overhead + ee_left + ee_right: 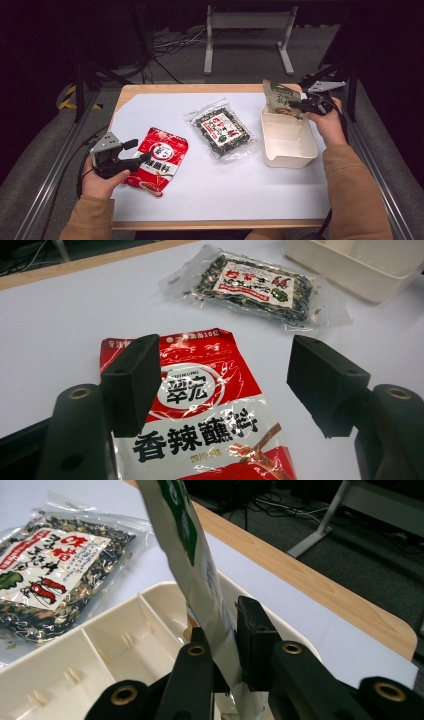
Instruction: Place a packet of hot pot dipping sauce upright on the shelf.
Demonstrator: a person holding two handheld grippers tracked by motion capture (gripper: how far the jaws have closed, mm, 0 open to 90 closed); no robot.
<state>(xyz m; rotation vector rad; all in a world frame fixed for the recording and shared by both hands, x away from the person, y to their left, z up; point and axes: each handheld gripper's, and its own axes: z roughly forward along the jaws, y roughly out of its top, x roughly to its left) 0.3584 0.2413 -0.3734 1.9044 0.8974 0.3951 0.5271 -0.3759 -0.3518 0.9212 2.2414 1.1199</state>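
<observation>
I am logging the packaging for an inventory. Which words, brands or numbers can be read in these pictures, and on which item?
Red foil sauce packet: "香辣蘸料", large black characters.
Same packet, round logo: "翠宏", with small Latin lettering above, too small to read.
Same packet, top edge and the line under the large characters: too small to read.
Clear bag of dark dried flakes: red characters on a white label, blurred.
Green-and-white pouch held in the right gripper: print unreadable.

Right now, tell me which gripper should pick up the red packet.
Left. The left gripper is open right over the red packet, fingers either side of it. The right gripper is across the table, shut on a green-and-white packet above the cream tray.
</observation>
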